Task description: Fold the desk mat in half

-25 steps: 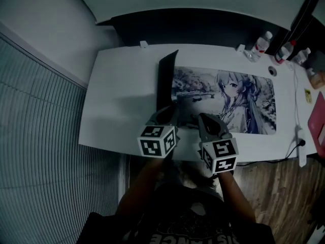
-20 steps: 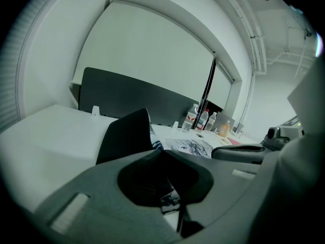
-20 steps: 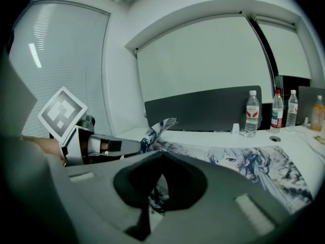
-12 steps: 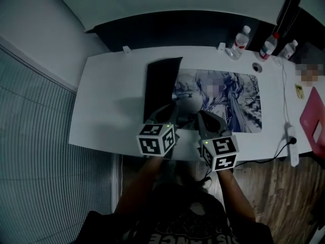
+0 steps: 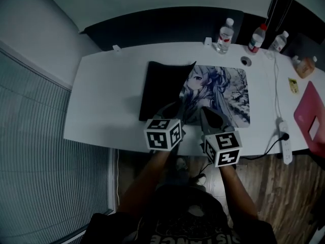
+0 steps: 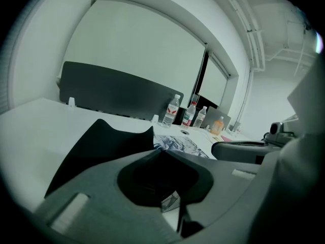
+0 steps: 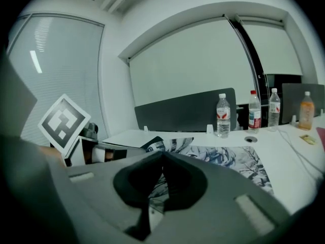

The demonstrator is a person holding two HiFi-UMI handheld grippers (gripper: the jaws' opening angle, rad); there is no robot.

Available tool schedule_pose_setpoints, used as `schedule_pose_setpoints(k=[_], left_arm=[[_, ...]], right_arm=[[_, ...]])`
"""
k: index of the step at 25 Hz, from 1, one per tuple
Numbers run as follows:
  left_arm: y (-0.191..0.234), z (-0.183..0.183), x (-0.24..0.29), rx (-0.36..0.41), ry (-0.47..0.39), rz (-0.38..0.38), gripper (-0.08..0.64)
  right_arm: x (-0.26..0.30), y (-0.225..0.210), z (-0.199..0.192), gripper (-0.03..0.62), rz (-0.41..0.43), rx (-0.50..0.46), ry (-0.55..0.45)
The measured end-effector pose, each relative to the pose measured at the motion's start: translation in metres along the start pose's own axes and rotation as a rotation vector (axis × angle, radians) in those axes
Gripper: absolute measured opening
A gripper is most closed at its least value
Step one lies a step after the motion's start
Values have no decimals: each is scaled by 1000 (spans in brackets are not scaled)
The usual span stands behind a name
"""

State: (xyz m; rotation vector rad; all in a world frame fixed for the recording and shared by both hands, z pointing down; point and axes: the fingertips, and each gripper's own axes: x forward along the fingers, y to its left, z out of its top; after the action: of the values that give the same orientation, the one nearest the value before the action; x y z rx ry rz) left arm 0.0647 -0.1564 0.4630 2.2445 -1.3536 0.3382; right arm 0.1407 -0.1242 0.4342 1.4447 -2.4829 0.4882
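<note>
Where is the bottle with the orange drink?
In the head view, the orange drink bottle stands at the white desk's far right end, just right of the rightmost clear water bottle.

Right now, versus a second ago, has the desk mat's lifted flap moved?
Yes. On the desk mat, the black-backed flap has swung right, toward the leftmost water bottle, covering more of the print.

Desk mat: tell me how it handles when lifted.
Probably floppy: the desk mat bends over itself, black underside up. Likely thin and light: its edge fits in the shut left tongs. The far flap corner curls, so it may sag.
</note>
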Motion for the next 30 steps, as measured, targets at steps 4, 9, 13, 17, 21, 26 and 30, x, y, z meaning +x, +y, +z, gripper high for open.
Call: schedule_pose_setpoints(k=[4, 9, 13, 17, 21, 26, 30], left_arm=[[-16, 0, 16, 8, 16, -67, 25], [-42, -2, 34, 14, 41, -156, 25], [-63, -5, 47, 15, 53, -193, 25], [-90, -8, 63, 21, 55, -202, 25], [-116, -15, 80, 19, 62, -197, 25], [-151, -27, 102, 23, 79, -193, 25], [-175, -37, 119, 42, 99, -195, 25]], right_arm=[[6, -16, -1, 2, -49, 9, 14], [2, -38, 1, 2, -127, 28, 20], [-9, -56, -2, 2, -164, 38, 20], [-21, -80, -6, 2, -173, 39, 24], [-35, -108, -8, 2, -171, 28, 32], [-53, -147, -14, 2, -173, 37, 43], [-60, -168, -16, 2, -169, 42, 46]])
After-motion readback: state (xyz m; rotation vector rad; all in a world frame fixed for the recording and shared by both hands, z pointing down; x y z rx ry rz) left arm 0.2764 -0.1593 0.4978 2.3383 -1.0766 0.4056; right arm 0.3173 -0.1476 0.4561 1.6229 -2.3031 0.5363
